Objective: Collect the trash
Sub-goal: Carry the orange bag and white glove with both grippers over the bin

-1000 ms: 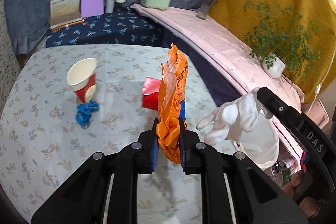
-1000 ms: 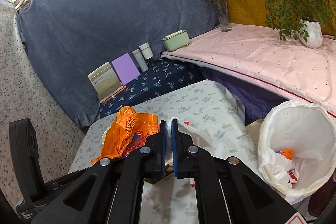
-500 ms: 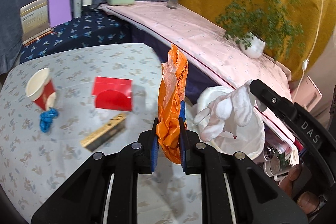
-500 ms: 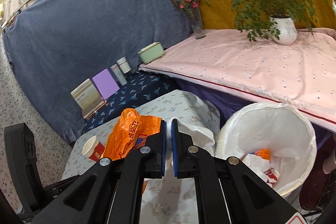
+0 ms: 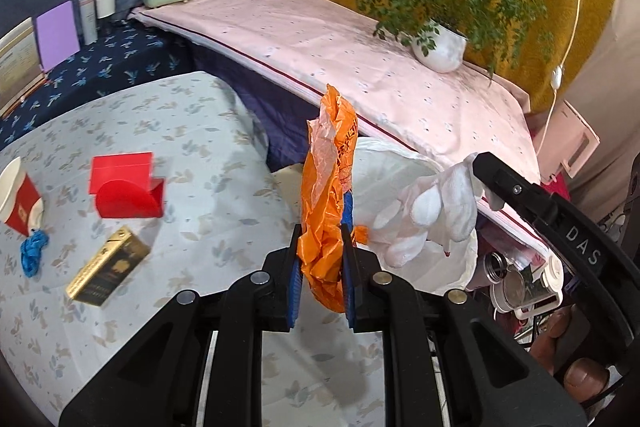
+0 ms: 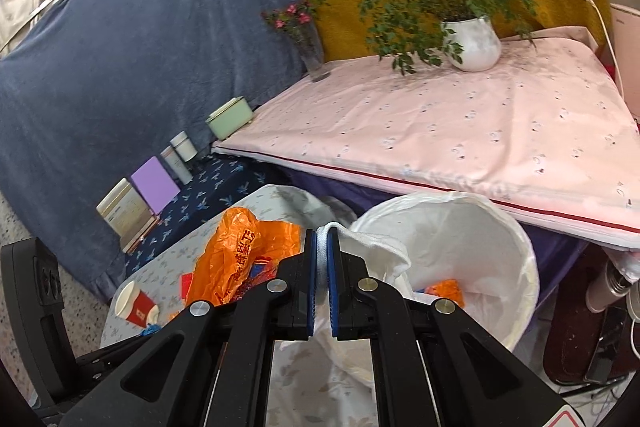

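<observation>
My left gripper (image 5: 322,259) is shut on a crumpled orange plastic bag (image 5: 330,183), held upright above the table's right edge; the bag also shows in the right wrist view (image 6: 240,251). My right gripper (image 6: 322,267) is shut on a white cloth glove (image 6: 372,247), which hangs over the bin in the left wrist view (image 5: 436,211). A bin lined with a white bag (image 6: 516,247) stands beside the table with some trash inside. On the table lie a red box (image 5: 124,187), a gold-black box (image 5: 108,267), a red-white paper cup (image 5: 18,199) and a blue scrap (image 5: 32,255).
The floral tablecloth table (image 5: 180,131) is at the left. A pink-covered bed (image 6: 460,131) with a potted plant (image 6: 472,43) lies beyond the bin. A navy bench (image 5: 100,75) holds books and containers. Clutter (image 5: 520,287) sits on the floor by the bin.
Both grippers swung right toward the bin, still holding the orange bag and the glove. The bin now fills more of the right wrist view; the gold-black box came into view.
</observation>
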### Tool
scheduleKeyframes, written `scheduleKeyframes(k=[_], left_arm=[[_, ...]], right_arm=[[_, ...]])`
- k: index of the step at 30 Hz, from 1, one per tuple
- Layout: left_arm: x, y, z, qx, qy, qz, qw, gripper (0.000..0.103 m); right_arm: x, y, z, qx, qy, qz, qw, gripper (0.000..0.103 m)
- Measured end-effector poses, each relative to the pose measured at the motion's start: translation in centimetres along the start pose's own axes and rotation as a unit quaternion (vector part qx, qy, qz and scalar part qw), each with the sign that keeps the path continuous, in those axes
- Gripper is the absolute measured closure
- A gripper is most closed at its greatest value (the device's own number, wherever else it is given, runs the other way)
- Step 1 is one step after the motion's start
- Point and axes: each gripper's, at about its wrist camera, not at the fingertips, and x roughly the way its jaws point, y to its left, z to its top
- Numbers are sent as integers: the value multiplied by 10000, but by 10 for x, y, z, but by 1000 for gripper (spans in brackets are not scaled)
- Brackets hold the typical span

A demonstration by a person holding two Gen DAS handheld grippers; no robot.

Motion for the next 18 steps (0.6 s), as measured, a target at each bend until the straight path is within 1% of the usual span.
scheduleKeyframes(k=[5, 14, 18], left_arm=[[16, -17, 3, 135, 117, -139, 9997, 87], [42, -38, 5, 303, 331, -253, 9987, 87], [46, -43, 6, 316, 344, -328, 9984, 84]], right_arm=[[1, -21, 2, 133, -5, -126, 9998, 97], [3, -46, 3, 270, 21, -296, 9992, 97], [5, -51, 4, 317, 16, -377, 9988, 96]])
